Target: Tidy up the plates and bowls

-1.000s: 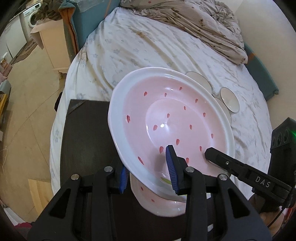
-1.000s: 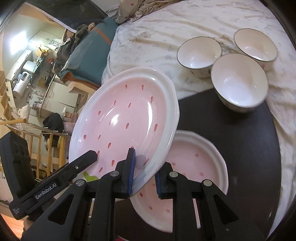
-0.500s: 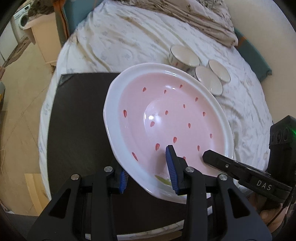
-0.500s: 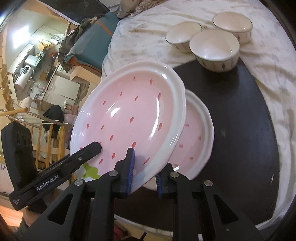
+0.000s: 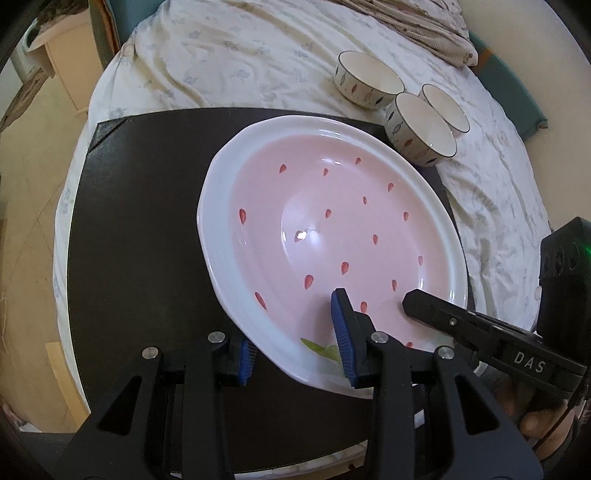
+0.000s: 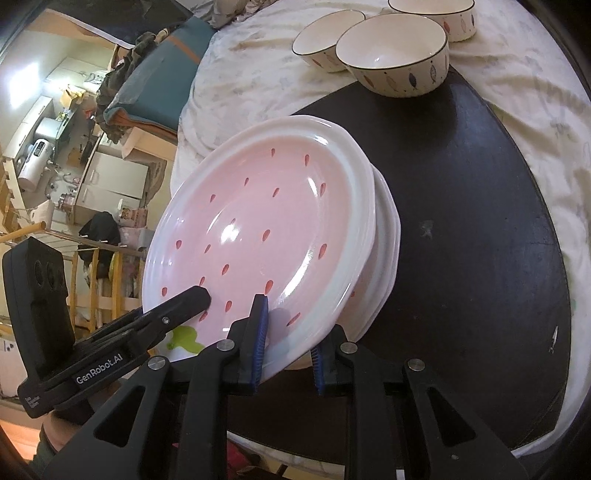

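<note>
Both grippers hold one pink plate [image 5: 332, 229] with a white rim and red seed marks. My left gripper [image 5: 293, 339] is shut on its near rim, one pad inside the dish and one beneath. My right gripper [image 6: 290, 332] is shut on the same pink plate [image 6: 266, 229] from the other side. The plate hangs tilted just above a second pink plate [image 6: 388, 258] lying on the black board [image 6: 461, 184]. That lower plate is hidden in the left wrist view. Three cream bowls [image 5: 369, 79] [image 5: 421, 129] [image 5: 445, 107] sit at the board's far corner.
The black board [image 5: 147, 221] rests on a bed with a pale floral sheet [image 5: 240, 55]. A crumpled blanket [image 5: 424, 26] lies at the far end. One bowl [image 6: 395, 51] overlaps the board's edge. The floor drops off beyond the bed's left side [image 5: 29, 184].
The held plate has come down and slid over the lower plate, now nearly covering it. Both grippers sank toward the board and kept their grip.
</note>
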Demonstrator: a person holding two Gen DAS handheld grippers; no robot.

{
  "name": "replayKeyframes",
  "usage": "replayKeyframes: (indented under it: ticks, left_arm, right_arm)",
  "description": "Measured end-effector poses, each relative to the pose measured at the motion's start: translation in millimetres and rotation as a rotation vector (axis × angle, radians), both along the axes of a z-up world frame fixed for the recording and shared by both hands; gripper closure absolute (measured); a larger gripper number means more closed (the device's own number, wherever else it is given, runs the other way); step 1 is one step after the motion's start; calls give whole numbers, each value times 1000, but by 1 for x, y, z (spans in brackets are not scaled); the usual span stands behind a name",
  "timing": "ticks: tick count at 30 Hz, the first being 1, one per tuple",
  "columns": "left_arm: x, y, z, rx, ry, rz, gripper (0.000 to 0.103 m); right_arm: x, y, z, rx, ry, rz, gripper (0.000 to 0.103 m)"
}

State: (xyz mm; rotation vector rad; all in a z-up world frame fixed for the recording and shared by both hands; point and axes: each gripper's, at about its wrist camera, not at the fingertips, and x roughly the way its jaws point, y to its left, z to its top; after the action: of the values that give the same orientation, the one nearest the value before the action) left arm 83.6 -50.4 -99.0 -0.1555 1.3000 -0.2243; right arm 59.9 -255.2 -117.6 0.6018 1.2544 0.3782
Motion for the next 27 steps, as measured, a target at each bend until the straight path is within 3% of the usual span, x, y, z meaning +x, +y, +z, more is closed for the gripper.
replayKeyframes:
  ticks: [10,16,27]
  left_arm:
    - [1,-5,-14,-21,59,-5,70]
    - [1,-3,-15,2,61,-4,70]
    - [8,5,-18,9,143,14,70]
  right_arm:
    - [8,1,-9,1,39,-8,80]
    - [9,2,-16,-3,62,-11,80]
    - [14,3,-23,-6,82,-21,81]
